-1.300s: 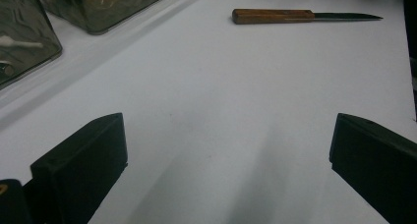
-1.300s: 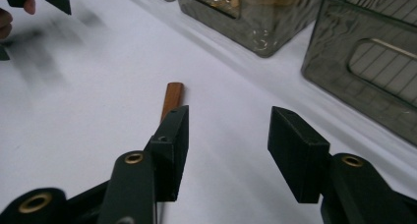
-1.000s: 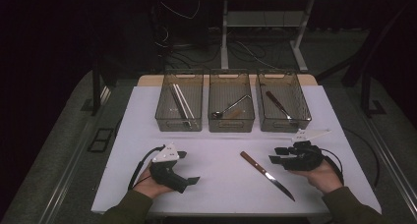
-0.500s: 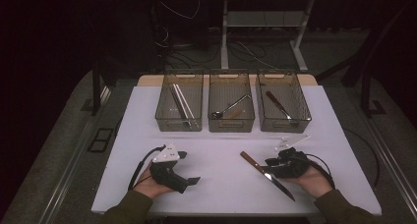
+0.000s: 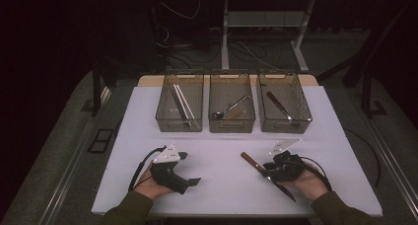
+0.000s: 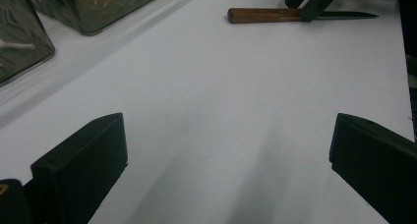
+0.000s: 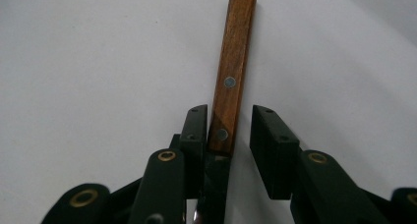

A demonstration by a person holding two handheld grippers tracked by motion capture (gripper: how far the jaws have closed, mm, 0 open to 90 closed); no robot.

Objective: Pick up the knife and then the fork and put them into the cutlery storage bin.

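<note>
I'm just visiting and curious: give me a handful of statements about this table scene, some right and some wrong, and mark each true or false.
1. The knife has a wooden handle. True.
2. The right tool has the knife handle between its jaws. True; the jaws have just been closing, with a gap showing beside one of them.
3. Four bins stand at the far side of the table. False; there are three.
4. The left tool holds a spoon. False; its jaws stand wide apart over bare table.
5. The middle bin holds nothing. False; a spoon lies in it.
</note>
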